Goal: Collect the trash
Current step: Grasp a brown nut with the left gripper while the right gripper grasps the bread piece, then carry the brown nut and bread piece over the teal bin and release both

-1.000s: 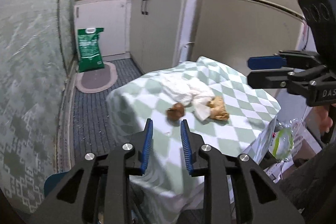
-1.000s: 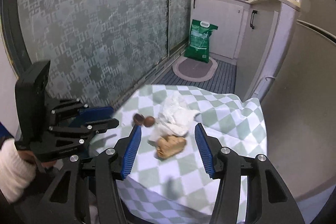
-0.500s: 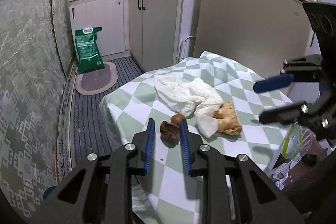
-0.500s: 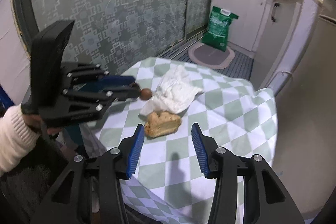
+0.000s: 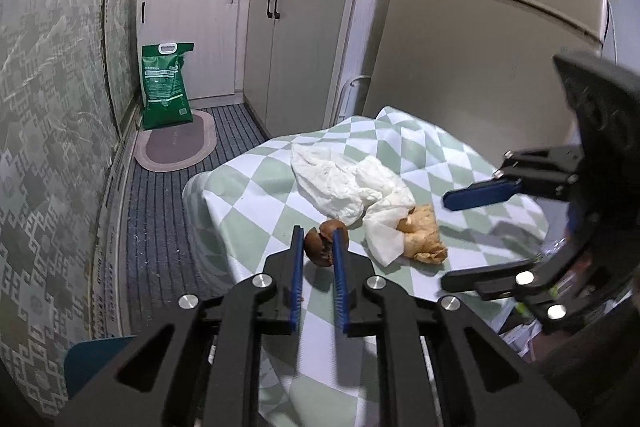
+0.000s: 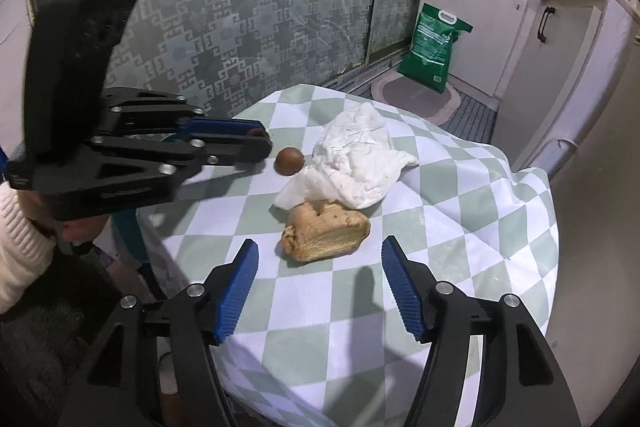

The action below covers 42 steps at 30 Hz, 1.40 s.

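Observation:
A green-checked table (image 5: pixel 256 195) (image 6: pixel 460 267) holds a small brown round shell (image 5: pixel 325 243) (image 6: pixel 289 161), a crumpled white tissue (image 5: pixel 344 183) (image 6: pixel 360 155) and a tan bread piece (image 5: pixel 424 235) (image 6: pixel 326 231). My left gripper (image 5: pixel 318 233) (image 6: pixel 266 147) has its narrow jaws closing, with the brown shell at their tips. A thin gap still shows beside the left pad. My right gripper (image 6: pixel 320 247) (image 5: pixel 446 241) hovers just short of the bread piece, its jaws wide and opening, with nothing between them.
A green sack (image 5: pixel 165 87) and an oval mat (image 5: pixel 176 147) lie on the striped floor beyond the table. White cabinets (image 5: pixel 296 43) and a fridge (image 5: pixel 480 59) stand behind it, and a patterned glass wall (image 6: pixel 240 7) runs along the left. A white sleeve (image 6: pixel 20 247) shows behind the left gripper.
The left gripper went forward to the brown shell and narrowed around it. The right gripper came down closer to the bread piece and spread its jaws wider.

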Motion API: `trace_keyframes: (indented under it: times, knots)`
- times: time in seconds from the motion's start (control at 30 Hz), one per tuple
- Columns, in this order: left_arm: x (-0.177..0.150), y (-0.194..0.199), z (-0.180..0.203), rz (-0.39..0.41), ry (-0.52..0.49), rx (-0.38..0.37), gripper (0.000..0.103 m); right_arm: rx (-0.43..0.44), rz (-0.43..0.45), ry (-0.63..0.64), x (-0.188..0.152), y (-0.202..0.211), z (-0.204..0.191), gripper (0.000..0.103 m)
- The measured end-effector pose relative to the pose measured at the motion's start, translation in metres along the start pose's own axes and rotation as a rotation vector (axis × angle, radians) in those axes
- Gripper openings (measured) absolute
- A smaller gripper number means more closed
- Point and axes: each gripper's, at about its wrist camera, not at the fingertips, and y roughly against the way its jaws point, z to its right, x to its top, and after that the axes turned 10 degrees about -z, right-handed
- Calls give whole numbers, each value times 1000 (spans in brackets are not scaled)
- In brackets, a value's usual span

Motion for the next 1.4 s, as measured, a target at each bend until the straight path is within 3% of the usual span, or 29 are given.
trace_keyframes:
  times: [0.47, 0.67, 0.73, 1.07, 1.4]
  knots:
    - [1, 34, -28, 100, 143, -85, 15, 30, 6, -48, 12, -14, 5, 64]
    - [-2, 50, -40, 134, 172, -101, 15, 28, 1, -45, 16, -16, 0, 56]
    - [-3, 54, -44, 140, 180, -102, 15, 34, -1, -46, 16, -16, -1, 48]
    - [-12, 71, -73, 162, 273, -19, 15, 0, -43, -89, 10, -2, -7, 47]
    - [-23, 94, -101, 183, 387, 77, 15, 11, 61, -76, 29, 36, -33, 47]
